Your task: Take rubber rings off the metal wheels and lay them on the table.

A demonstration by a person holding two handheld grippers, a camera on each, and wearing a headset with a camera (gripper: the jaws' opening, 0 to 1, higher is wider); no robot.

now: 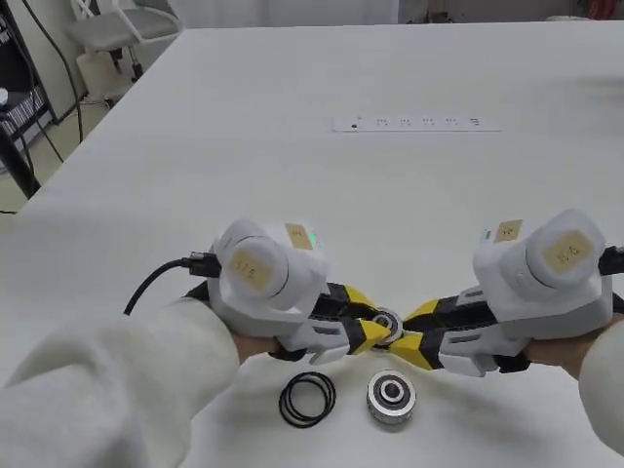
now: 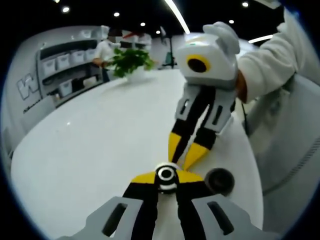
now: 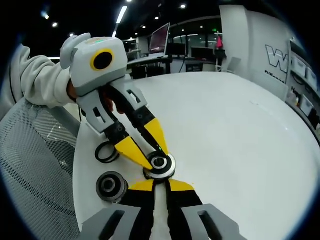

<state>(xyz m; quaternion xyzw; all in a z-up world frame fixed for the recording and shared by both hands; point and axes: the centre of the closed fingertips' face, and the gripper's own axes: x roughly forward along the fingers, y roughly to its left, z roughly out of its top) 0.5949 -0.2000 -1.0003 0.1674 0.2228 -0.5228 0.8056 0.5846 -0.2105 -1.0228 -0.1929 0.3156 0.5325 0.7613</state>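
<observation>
We note the left gripper [image 1: 373, 322] fingers closed on a wheel [image 1: 387, 323] over the tabletop [image 1: 292, 175]. Right gripper [image 1: 408, 331] fingers, nearly shut, pinch its rim from 3 o'clock. At 6 o'clock of it lies a second wheel [image 1: 391, 397]; loose rings [image 1: 307, 398] at 7 o'clock.

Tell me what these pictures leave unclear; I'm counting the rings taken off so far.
- Ring count: the rubber rings overlap and look small in the head view; the left tool covers part of them in the right gripper view.
- Held wheel: tool tips hide whether a ring is on it.
- Right tool: its own tips cover what it pinches, ring or rim.
- Loose wheel: dark and blurred in the left gripper view.
</observation>
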